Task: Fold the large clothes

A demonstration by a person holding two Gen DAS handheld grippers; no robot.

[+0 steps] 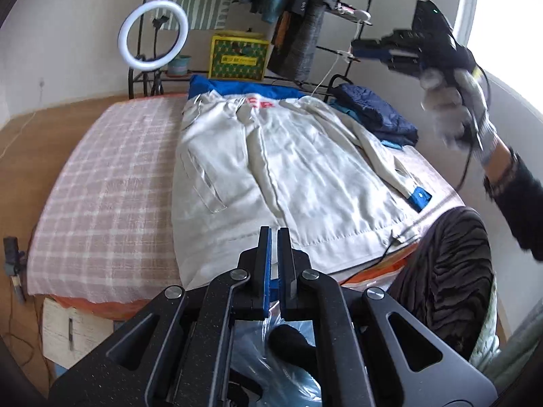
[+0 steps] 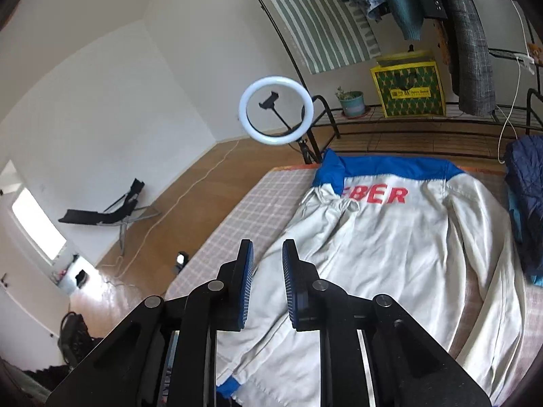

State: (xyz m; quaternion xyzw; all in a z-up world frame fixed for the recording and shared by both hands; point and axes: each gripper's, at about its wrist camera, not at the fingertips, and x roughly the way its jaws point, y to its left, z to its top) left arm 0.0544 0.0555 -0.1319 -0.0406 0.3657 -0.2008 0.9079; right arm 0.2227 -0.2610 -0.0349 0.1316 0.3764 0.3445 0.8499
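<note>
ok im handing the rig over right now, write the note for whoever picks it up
Left gripper: jaws shut, empty, hanging over the near hem of the jacket.
Right gripper: jaws parted with nothing between them, held up above the jacket; the left wrist view shows it raised at the right, clear of the bed.
Jacket: cream with a blue collar, spread on the checked bed, one sleeve laid across the body, its blue cuff near the bed's right edge.
Dark blue folded garment sits at the far right corner.
Done: jacket laid out, one sleeve in.
Left: remaining folds of the body.
</note>
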